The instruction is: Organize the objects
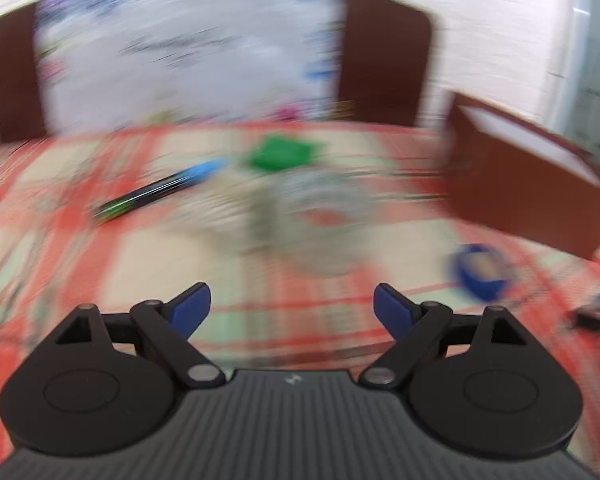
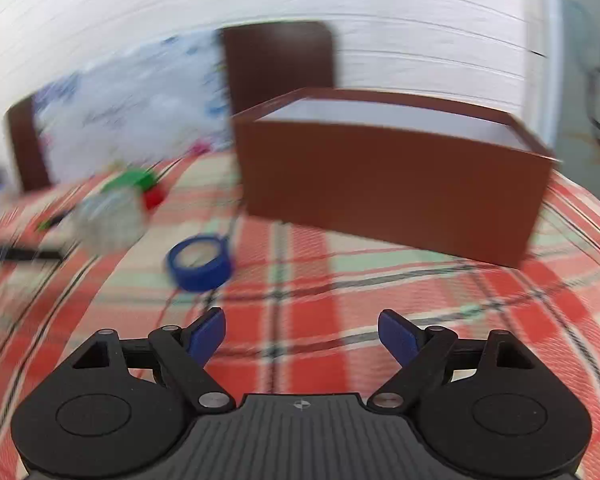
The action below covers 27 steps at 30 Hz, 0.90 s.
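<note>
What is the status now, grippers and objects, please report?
Left gripper open, empty. Right gripper open, empty. Blue tape roll on the cloth, outside the brown box. Nothing between them; views blurred.

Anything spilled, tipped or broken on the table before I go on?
Nothing stands out. The brown box stands upright on the plaid cloth, and the blue tape roll lies flat in front of it. A pen and green piece lie loose, awaiting sorting. Motion blur hides finer damage.
</note>
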Available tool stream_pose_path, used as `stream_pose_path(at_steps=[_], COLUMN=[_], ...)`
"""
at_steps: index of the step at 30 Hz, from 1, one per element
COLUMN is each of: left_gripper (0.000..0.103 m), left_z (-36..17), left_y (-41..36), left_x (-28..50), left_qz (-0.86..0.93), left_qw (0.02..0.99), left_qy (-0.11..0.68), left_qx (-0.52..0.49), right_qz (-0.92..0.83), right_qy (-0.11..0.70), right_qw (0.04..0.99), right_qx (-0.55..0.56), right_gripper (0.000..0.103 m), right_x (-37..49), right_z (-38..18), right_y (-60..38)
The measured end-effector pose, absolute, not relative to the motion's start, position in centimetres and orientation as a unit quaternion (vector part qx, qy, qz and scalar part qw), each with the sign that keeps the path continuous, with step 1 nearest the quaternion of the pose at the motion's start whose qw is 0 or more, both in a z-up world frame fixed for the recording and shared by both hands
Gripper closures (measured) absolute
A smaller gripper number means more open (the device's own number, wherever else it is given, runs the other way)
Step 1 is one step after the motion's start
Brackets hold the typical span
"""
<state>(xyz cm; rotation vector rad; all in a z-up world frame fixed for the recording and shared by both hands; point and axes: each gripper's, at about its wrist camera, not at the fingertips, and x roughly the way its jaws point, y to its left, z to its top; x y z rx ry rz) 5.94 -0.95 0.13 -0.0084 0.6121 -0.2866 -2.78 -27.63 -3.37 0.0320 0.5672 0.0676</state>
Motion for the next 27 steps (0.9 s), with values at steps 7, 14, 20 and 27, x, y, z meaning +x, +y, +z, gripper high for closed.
stream_pose_path(at_steps=[7,14,20,27], left_gripper=[0.038,0.079,0.08,0.08], left_z=[1.0,-1.4,3.5,7.5], left_y=[-9.1,-12.4,-15.0,-24.1], left_x=[10.0,12.7,11.3,12.9], left_qz=[-0.232,-0.218,-0.269,-0.353], left_qw=[0.89,0.863,0.882,0.885], left_qy=[0.392,0.455,0.386,0.303], left_qx=[-0.025,-0.007,-0.007,0.022], right_qz=[0.105,0.144,0.063,-0.048], right_qy=[0.267,0.286,0.149,0.094], right_qw=[0.955,0.946,0.982,0.99], right_qx=[-0.08,-0.056,-0.094,-0.091], right_gripper=[0.02,0.048,0.047,0.047], right_x=[0.7,4.3,0.4,2.5], right_z=[-3.4,-4.2,-0.9,2.6], right_y=[-23.2,-22.5,-24.9,-32.8])
